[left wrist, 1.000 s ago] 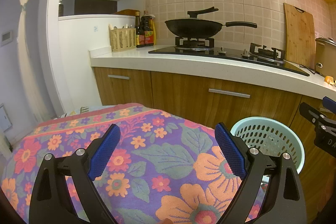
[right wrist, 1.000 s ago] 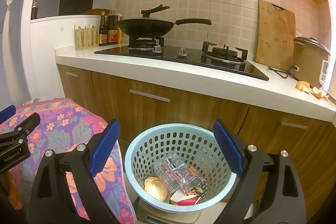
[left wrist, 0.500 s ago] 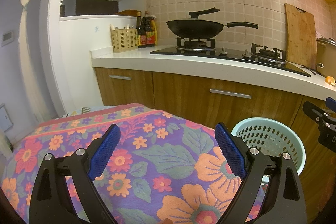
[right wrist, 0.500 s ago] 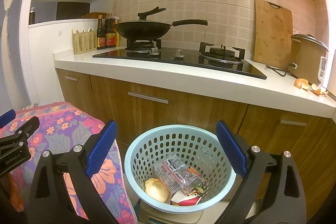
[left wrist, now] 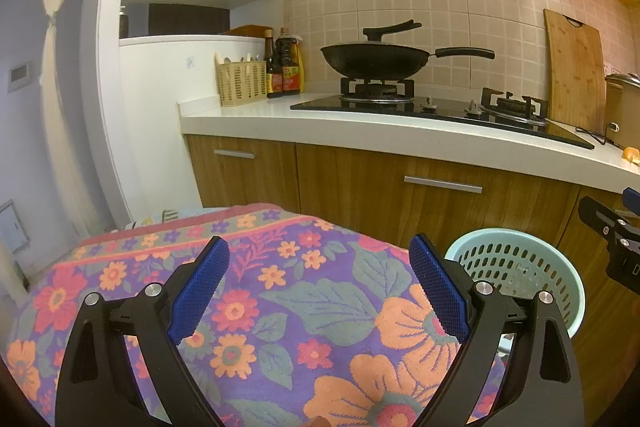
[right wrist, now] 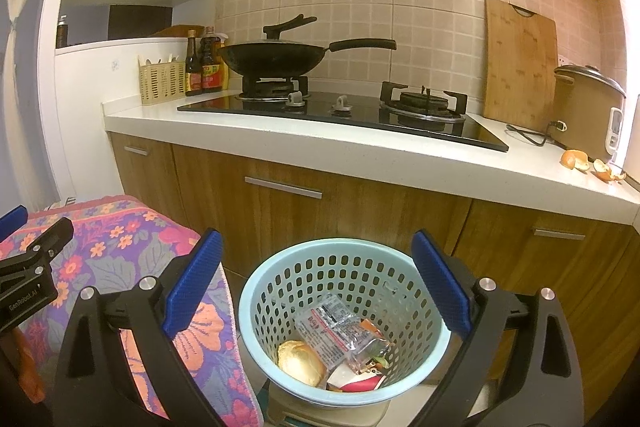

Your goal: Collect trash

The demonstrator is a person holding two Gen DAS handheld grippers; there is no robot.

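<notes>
A light blue perforated trash basket (right wrist: 280,279) stands on the floor before the cabinets; it also shows in the left wrist view (left wrist: 516,263). Inside lie a clear plastic wrapper (right wrist: 336,327), a bread roll (right wrist: 300,367) and other scraps. Orange peels (right wrist: 576,159) lie on the counter at the right, near the rice cooker. My right gripper (right wrist: 316,283) is open and empty above the basket. My left gripper (left wrist: 320,287) is open and empty above a floral cloth (left wrist: 280,291).
A white counter (right wrist: 320,143) carries a black hob with a wok (right wrist: 272,57), a cutting board (right wrist: 520,63), a rice cooker (right wrist: 588,107), sauce bottles (right wrist: 204,67) and a utensil basket (right wrist: 162,83). Wooden cabinets (right wrist: 320,203) stand below.
Both grippers have drifted slightly back and up, so the counter and the orange peels show a little more. Both stay open and empty.
</notes>
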